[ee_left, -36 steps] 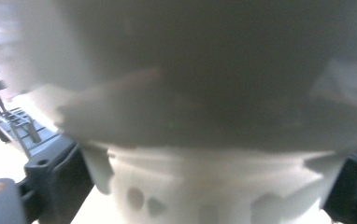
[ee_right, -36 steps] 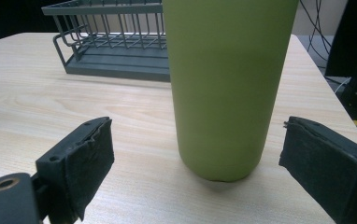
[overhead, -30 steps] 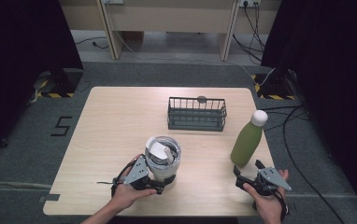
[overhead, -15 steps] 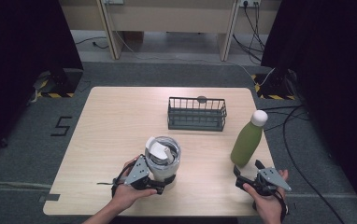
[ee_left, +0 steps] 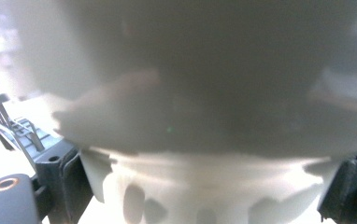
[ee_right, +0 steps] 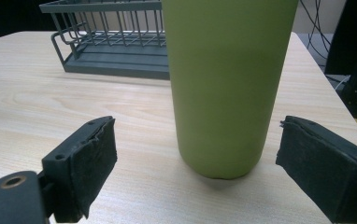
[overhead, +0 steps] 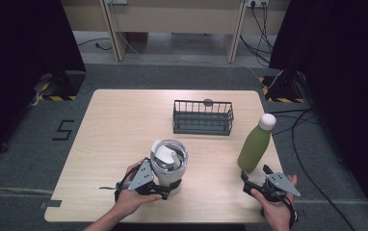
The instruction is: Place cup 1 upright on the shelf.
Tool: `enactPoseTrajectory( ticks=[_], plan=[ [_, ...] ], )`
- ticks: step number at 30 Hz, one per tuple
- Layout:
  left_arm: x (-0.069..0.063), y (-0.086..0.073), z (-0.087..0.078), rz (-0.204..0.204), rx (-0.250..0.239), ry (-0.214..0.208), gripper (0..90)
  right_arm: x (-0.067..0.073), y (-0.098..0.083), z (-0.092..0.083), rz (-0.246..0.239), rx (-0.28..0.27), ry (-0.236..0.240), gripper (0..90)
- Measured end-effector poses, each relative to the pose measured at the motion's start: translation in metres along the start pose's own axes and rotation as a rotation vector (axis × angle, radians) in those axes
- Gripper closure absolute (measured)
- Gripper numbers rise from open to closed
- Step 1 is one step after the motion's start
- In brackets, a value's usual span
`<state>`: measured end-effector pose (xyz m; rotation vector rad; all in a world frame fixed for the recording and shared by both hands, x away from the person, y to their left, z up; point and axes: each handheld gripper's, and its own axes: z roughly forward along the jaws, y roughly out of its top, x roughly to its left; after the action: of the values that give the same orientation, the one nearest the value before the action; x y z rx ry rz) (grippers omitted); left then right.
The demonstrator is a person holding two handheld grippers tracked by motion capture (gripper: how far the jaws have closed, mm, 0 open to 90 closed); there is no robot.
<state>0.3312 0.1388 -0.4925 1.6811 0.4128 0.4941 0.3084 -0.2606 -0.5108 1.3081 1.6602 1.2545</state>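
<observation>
I'm looking down on the wooden table (overhead: pixel 119 125), and my left gripper (overhead: pixel 165 188) sits at the near edge, its jaws on either side of the base of a shiny metal cup (overhead: pixel 169 161) that stands upright near the middle of the near side. In the left gripper view the cup (ee_left: pixel 204 116) is pressed right up to the lens, a blurred grey wall, with a black jaw at each lower corner hard against its pale foot; they look set against the cup, though the blur keeps me from seeing the contact cleanly. Something white (overhead: pixel 163 155) lies inside the cup's mouth; I can't tell what it is. Over on the right, my right gripper (overhead: pixel 254 183) rests low at the near right corner, just short of a green bottle (overhead: pixel 254 148) with a white cap (overhead: pixel 267 121). In the right gripper view the bottle (ee_right: pixel 225 84) stands upright on the wood straight ahead, and my two padded jaws stand wide apart, one either side of it and both clear of it, holding nothing. Beyond the bottle and to its left sits a dark wire basket (ee_right: pixel 111 37), on the far half of the table (ee_right: pixel 36 102). From above, the basket (overhead: pixel 203 117) is well apart from the cup and the bottle, with a small round grey thing (overhead: pixel 207 102) at its far rim.
</observation>
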Motion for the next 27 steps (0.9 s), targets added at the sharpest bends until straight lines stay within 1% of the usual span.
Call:
enactPoseTrajectory(
  ticks=[4, 19, 21, 24, 27],
  plan=[
    [0.000, 0.005, 0.001, 0.005, -0.010, -0.003, 9.8, 0.000, 0.000, 0.000, 0.001, -0.002, -0.003, 11.8],
    [0.006, 0.025, 0.011, 0.028, -0.053, 0.009, 9.9, -0.002, 0.000, -0.001, 0.008, -0.005, -0.008, 12.4],
    [0.009, 0.031, 0.014, 0.033, -0.062, 0.011, 9.8, -0.002, 0.000, -0.001, 0.007, -0.006, -0.007, 12.5],
    [0.011, 0.034, 0.015, 0.032, -0.068, 0.016, 9.9, -0.002, 0.000, -0.002, 0.008, -0.007, -0.008, 12.7],
    [0.015, 0.039, 0.018, 0.034, -0.077, 0.027, 9.9, -0.002, 0.000, -0.002, 0.009, -0.006, -0.009, 12.8]
  ],
)
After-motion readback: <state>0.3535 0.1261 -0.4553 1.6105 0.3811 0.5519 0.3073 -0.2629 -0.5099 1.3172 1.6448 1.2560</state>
